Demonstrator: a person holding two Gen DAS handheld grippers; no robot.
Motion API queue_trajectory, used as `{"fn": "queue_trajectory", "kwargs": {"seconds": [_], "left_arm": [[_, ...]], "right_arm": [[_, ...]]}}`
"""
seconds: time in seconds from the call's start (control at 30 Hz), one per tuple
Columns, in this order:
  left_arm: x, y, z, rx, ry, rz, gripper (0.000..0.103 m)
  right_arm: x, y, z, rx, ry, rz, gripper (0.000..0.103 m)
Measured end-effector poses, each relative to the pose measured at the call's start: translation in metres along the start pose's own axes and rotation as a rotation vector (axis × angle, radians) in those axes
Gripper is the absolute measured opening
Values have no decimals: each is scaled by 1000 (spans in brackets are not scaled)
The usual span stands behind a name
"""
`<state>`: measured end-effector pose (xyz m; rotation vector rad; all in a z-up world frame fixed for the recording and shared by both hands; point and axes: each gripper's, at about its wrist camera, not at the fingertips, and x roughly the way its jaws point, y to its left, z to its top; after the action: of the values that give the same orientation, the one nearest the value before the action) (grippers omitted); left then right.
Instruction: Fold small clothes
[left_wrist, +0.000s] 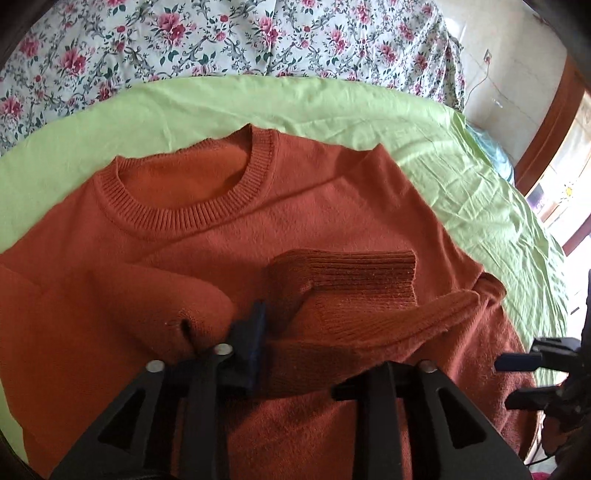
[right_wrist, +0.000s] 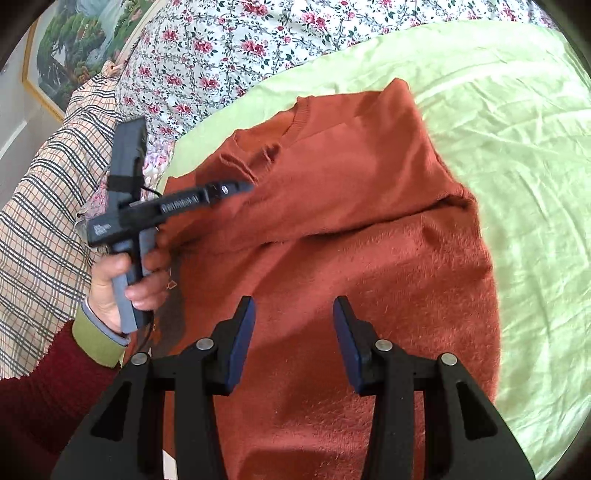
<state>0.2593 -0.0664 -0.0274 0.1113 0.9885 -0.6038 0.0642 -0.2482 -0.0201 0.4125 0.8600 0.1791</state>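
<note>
A rust-orange knit sweater (left_wrist: 295, 206) lies face up on a light green sheet (left_wrist: 258, 103), neckline at the far side. One sleeve is folded across the chest, its ribbed cuff (left_wrist: 362, 273) pointing right. My left gripper (left_wrist: 295, 332) stands open low over that sleeve. The left pad (left_wrist: 256, 328) shows, while sleeve cloth drapes over the right finger and lies loose between the jaws. My right gripper (right_wrist: 293, 332) is open above the sweater (right_wrist: 351, 221) body with nothing between its pads. It also shows at the right edge as the right gripper (left_wrist: 517, 378).
Floral bedding (left_wrist: 221, 37) borders the sheet's far side. A plaid cloth (right_wrist: 44, 221) lies to the left, beside a person's hand (right_wrist: 122, 284) holding the left gripper (right_wrist: 229, 188). A framed painting (right_wrist: 74, 44) hangs behind. Bare green sheet (right_wrist: 517, 147) spreads to the right.
</note>
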Motion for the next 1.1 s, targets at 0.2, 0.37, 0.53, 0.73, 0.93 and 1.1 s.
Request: {"fn": "queue_trajectory", "kwargs": {"seconds": [0.2, 0.37, 0.53, 0.73, 0.93, 1.1], "left_arm": [[-43, 2, -35, 12, -62, 44, 64], [-76, 25, -70, -22, -78, 172, 69], [-110, 79, -104, -162, -115, 318, 69], [-116, 139, -130, -297, -100, 413, 69], [-90, 151, -135, -314, -39, 444, 70], [-95, 168, -129, -392, -66, 481, 67]], "right_arm": [[10, 6, 20, -66, -36, -23, 54], [30, 18, 36, -145, -41, -50, 55], [49, 48, 40, -370, -31, -66, 57], [84, 84, 25, -636, 14, -88, 63], [117, 75, 35, -622, 92, -190, 28], [73, 37, 81, -239, 78, 115, 5]]}}
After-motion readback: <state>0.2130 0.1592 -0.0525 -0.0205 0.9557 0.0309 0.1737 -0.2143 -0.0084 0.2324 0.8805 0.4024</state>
